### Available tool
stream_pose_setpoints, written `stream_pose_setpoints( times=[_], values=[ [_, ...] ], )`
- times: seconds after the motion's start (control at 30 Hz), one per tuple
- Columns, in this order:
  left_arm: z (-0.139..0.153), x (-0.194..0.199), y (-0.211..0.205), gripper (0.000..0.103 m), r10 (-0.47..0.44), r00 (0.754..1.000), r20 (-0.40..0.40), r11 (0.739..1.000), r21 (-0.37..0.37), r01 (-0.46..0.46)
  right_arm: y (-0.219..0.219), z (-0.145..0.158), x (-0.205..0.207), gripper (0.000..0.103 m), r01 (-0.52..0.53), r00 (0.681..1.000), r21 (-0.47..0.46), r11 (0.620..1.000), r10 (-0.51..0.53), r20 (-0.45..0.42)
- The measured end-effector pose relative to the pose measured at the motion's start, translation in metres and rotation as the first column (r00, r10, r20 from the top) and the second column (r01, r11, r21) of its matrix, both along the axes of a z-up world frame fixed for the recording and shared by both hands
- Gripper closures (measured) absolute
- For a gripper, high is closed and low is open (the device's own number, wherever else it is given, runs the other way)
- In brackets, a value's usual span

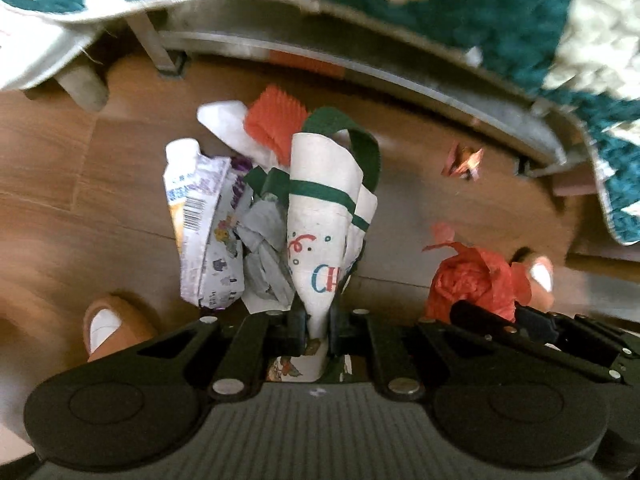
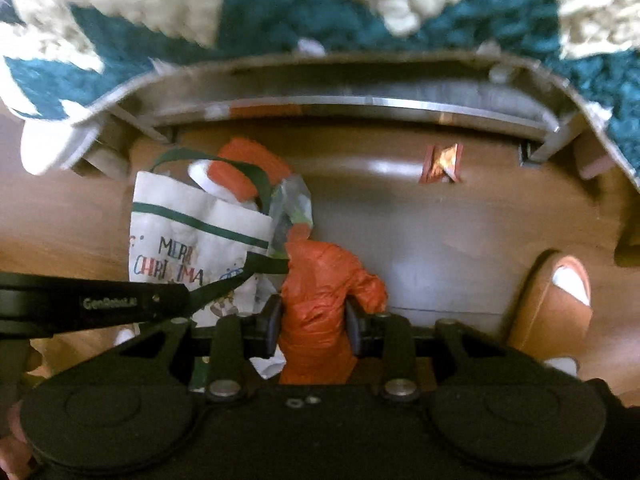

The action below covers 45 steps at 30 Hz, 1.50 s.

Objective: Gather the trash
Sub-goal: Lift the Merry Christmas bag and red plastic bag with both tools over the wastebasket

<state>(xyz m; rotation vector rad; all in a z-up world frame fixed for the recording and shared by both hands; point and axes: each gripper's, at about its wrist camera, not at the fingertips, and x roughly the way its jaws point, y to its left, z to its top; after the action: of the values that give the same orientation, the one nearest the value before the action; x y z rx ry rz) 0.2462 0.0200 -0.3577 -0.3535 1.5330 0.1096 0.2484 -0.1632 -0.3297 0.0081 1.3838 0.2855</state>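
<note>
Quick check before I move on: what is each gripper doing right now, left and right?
Left gripper: shut on the rim of the white Christmas bag.
Right gripper: shut on crumpled orange paper.

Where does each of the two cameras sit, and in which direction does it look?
Left wrist view: sits on the left gripper, looks down at the wooden floor; the gripper pinches the white Christmas bag; a slippered foot shows.
Right wrist view: sits on the right gripper, also looks steeply down; it grips crumpled orange paper; a slippered foot shows.
Both share the bag, the orange paper, the small wrapper on the floor and the teal blanket.
</note>
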Motion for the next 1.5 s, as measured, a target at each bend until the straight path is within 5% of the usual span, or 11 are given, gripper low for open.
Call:
stream_pose_setpoints(
  times=[0.37, 0.77, 1.07, 1.5],
  values=[
    [0.121, -0.047, 0.014, 0.093, 0.036, 0.972, 0.233, 0.998, -0.051, -0.025, -0.01, 0.115, -0.041, 0.071, -0.083, 0.976, 0.106, 0.991, 0.059, 0.209],
    [0.241, -0.079, 0.011, 0.094, 0.056, 0.874, 0.482, 0.993, -0.119, 0.002, -0.033, 0.225, -0.082, 0.071, -0.142, 0.909, 0.164, 0.976, 0.063, 0.412],
    [0.34, -0.069, 0.006, 0.094, 0.038, 0.768, 0.639, 0.995, -0.097, 0.032, -0.021, 0.334, -0.068, 0.071, -0.232, 0.797, 0.157, 0.96, 0.095, 0.597],
    [0.49, -0.022, 0.03, 0.094, 0.013, 0.556, 0.831, 1.0, -0.015, -0.001, 0.022, 0.471, -0.011, 0.071, -0.289, 0.582, 0.101, 0.952, 0.091, 0.808]
  ],
)
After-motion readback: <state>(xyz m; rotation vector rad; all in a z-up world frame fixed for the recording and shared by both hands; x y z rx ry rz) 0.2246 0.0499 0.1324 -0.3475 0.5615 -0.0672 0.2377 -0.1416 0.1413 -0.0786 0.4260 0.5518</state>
